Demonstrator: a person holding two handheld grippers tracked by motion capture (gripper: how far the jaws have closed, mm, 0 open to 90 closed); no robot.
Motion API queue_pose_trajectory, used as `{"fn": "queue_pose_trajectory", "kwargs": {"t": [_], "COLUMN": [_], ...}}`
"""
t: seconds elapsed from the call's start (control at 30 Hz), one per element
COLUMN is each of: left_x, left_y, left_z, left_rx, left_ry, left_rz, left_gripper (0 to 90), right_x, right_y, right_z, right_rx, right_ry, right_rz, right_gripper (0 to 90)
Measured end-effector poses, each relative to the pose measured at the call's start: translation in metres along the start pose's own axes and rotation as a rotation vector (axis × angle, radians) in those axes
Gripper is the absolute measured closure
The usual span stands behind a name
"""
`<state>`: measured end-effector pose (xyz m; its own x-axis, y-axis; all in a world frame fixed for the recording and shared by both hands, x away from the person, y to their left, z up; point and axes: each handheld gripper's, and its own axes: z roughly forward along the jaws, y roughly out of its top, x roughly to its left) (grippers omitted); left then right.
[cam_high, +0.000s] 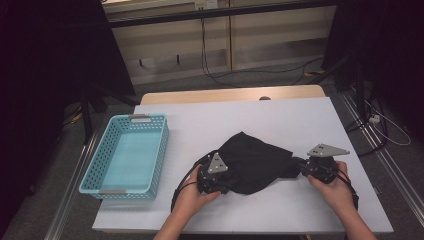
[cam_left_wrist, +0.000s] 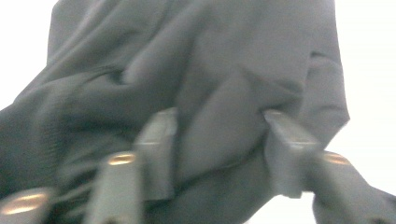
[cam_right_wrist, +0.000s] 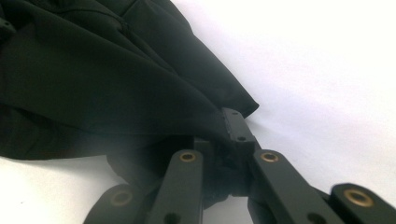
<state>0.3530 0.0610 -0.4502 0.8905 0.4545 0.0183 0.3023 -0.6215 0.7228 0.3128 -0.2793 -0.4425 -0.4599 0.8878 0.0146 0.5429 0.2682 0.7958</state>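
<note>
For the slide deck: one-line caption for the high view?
Both claws work a crumpled black cloth on the white table; empty turquoise basket at left.

Left hand-held gripper (cam_high: 216, 176) jaws half apart; right hand-held gripper (cam_high: 299, 165) clamped shut.

The high view is sharp but unevenly lit: the desk (cam_high: 280, 120) is bright under light from above, while the room at both upper corners falls into near black. The black cloth (cam_high: 257, 162) shows hardly any folds there. The left gripper view is washed out and blurred; the cloth looks grey, the desk burns to white, and the fingers (cam_left_wrist: 159, 149) smear. The right gripper view is sharper, with glare on the desk and soft haze near the bottom.
</note>
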Motion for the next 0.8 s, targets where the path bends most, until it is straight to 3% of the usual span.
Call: {"fn": "queue_pose_trajectory", "kwargs": {"t": [0.1,0.17,0.2,0.33,0.4,0.57,0.7,0.8], "left_x": [0.009,0.017,0.021,0.034,0.042,0.061,0.072,0.076], "left_y": [0.005,0.007,0.008,0.014,0.016,0.011,0.004,0.001], "left_z": [-0.011,-0.021,-0.026,-0.045,-0.052,-0.061,-0.061,-0.059], "left_rx": [0.041,-0.002,-0.03,-0.12,-0.14,-0.151,-0.135,-0.134], "left_ry": [0.005,0.005,-0.002,0.013,0.008,0.038,0.079,0.083], "left_rz": [-0.08,-0.142,-0.176,-0.24,-0.271,-0.335,-0.383,-0.413], "left_gripper": [70.2,76.3,77.6,81.6,82.3,82.7,82.7,82.5], "right_x": [0.0,0.0,0.0,0.001,0.003,0.004,0.002,-0.001], "right_y": [0.0,0.001,0.001,0.001,0.002,0.005,0.007,0.006], "right_z": [-0.001,-0.001,-0.001,0.001,0.002,0.003,0.0,0.0], "right_rx": [-0.003,-0.007,-0.011,-0.01,-0.007,-0.039,-0.066,-0.065], "right_ry": [0.004,0.007,0.013,0.027,0.029,0.014,-0.037,-0.046], "right_rz": [0.001,-0.002,-0.004,-0.005,-0.007,0.015,0.053,0.066], "right_gripper": [86.2,86.1,86.1,83.3,81.4,70.4,69.7,69.7]}}
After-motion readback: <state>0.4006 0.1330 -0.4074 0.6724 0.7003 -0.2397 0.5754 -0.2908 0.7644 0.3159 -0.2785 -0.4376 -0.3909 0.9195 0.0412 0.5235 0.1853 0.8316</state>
